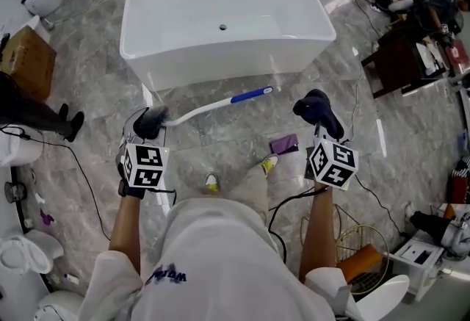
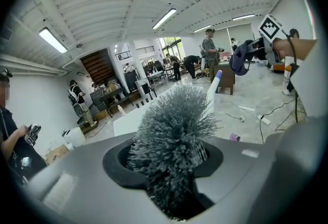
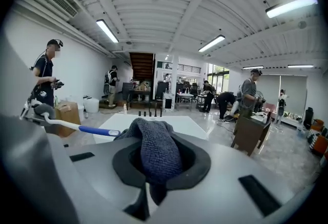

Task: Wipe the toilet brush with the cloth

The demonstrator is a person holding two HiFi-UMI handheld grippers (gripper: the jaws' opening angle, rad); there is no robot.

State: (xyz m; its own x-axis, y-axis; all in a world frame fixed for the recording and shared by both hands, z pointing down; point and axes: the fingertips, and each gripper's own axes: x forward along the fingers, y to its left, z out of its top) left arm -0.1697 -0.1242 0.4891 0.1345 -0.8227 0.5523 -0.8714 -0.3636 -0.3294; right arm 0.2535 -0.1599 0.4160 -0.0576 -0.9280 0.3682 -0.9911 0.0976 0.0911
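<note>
My left gripper (image 1: pixel 152 123) is shut on the bristle head of the toilet brush (image 1: pixel 209 106). The white handle with its blue tip (image 1: pixel 252 95) points right across the floor in front of the bathtub. In the left gripper view the grey bristles (image 2: pixel 174 125) fill the space between the jaws. My right gripper (image 1: pixel 317 112) is shut on a dark blue cloth (image 3: pixel 154 149), bunched up between its jaws. The cloth (image 1: pixel 316 107) hangs a short way right of the blue tip, apart from it. The brush handle (image 3: pixel 82 128) shows at the left of the right gripper view.
A white bathtub (image 1: pixel 220 26) stands just ahead on the marble floor. A small purple item (image 1: pixel 284 143) lies on the floor between the grippers. A wire basket (image 1: pixel 360 253) and a toilet (image 1: pixel 33 268) flank me. Cables trail on the floor; dark wooden furniture (image 1: pixel 400 55) stands at right.
</note>
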